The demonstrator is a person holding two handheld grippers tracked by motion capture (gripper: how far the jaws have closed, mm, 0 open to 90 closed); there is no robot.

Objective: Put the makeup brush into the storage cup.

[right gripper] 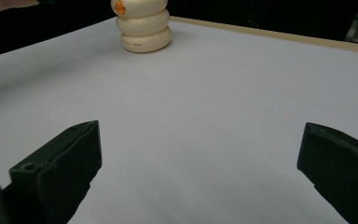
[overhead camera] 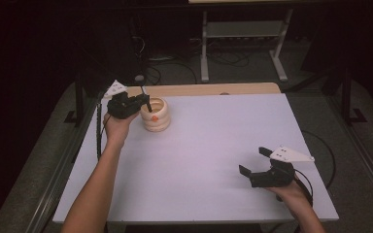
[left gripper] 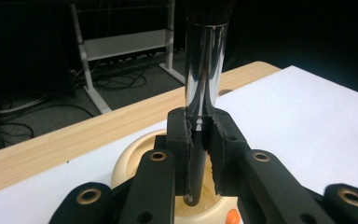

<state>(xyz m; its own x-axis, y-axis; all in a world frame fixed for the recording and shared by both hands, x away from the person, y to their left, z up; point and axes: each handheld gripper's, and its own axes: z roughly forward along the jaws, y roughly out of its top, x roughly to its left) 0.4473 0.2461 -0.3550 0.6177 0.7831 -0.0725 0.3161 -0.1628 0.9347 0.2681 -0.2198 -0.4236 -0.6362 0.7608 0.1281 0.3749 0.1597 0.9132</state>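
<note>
Brush [left gripper: 204, 79] stands upright, handle pinched in the left gripper's [left gripper: 200, 140] closed jaws, its tip just inside the ribbed cream holder [overhead camera: 156, 115] at the far-left surface [overhead camera: 213, 141]. A tilt could tip that holder. Right gripper [overhead camera: 253, 161] rests nearby, jaws wide apart, empty.

Dim room, white table [overhead camera: 213, 145], cabled floor [overhead camera: 233, 68]

Makeup brush [left gripper: 204, 70]: shiny chrome ferrule, dark bristles up top, black handle. Upright, handle end down inside the holder mouth. Holder [overhead camera: 155, 114]: cream, ribbed stack of rounded rings, orange dot on the front, standing upright at the far left of the white tabletop [overhead camera: 213, 145].
</note>
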